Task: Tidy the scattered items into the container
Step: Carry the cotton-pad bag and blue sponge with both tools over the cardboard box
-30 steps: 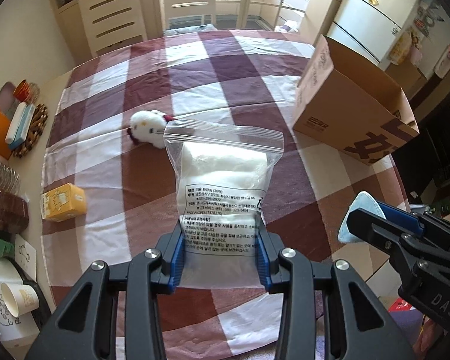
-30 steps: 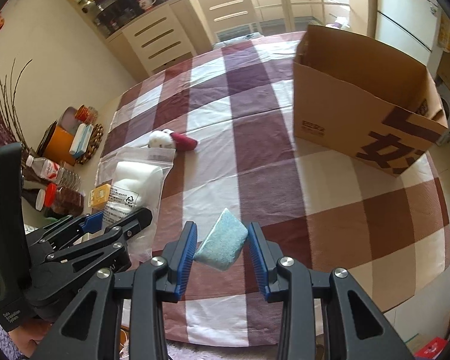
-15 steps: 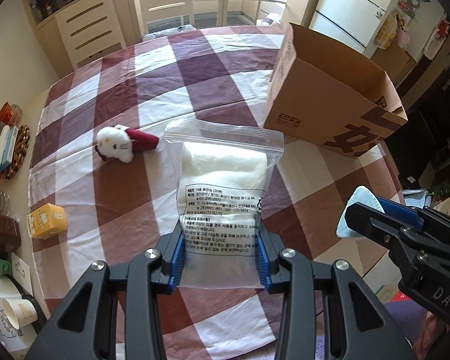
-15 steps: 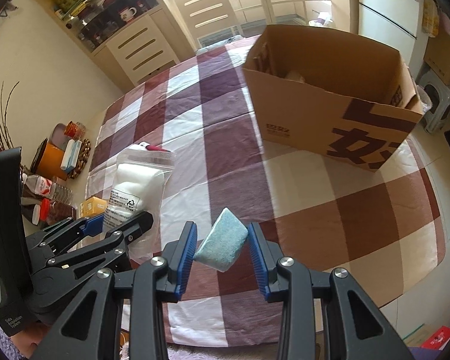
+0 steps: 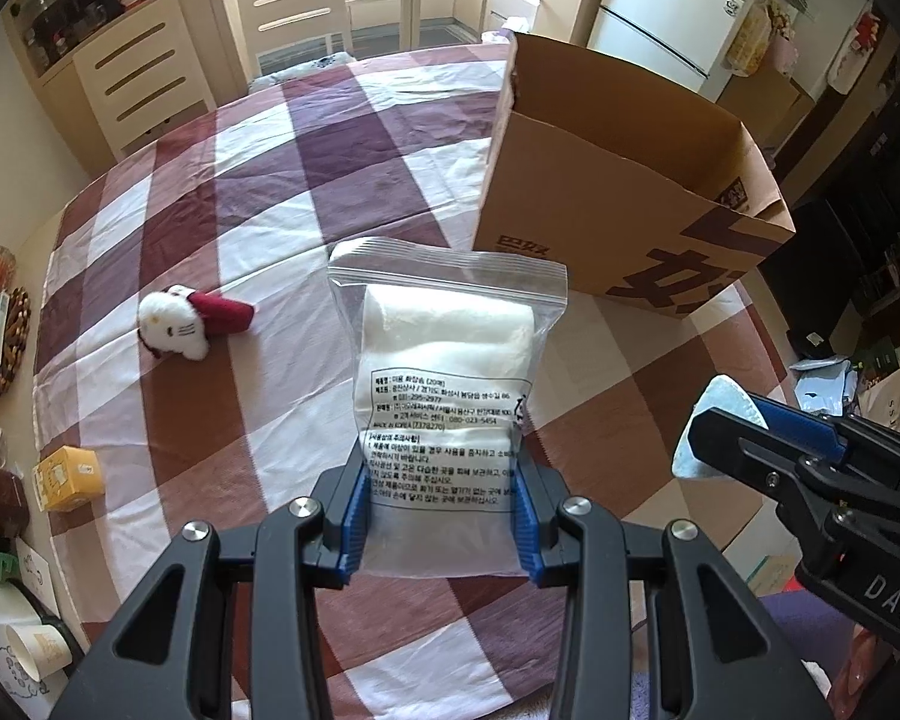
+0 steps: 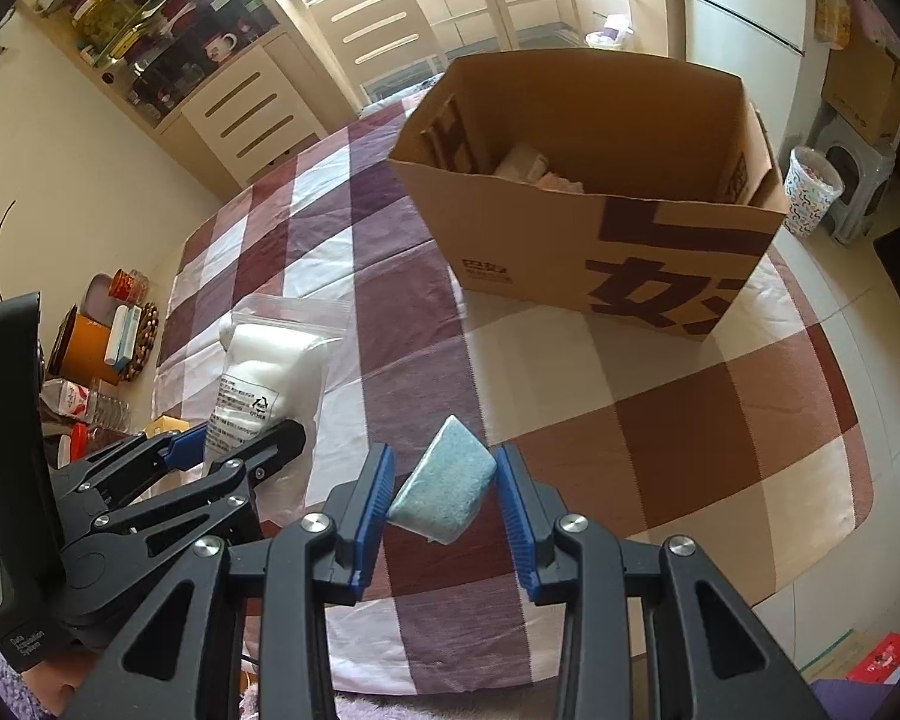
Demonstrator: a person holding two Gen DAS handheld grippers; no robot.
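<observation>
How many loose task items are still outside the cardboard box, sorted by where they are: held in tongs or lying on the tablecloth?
Held in tongs: 2, the zip bag of white pads in the left tongs and the blue sponge in the right tongs
Lying on the tablecloth: 1, the plush cat toy
Total: 3, all outside the cardboard box

The clear bag (image 5: 447, 360) carries a black-printed Korean label with "MADE IN KOREA" and "080-023-5454"; its other side shows a recycling mark reading "OTHER". The right tongs (image 5: 720, 438) body reads "DAS". The cardboard box (image 6: 600, 240) bears large brown characters.
</observation>
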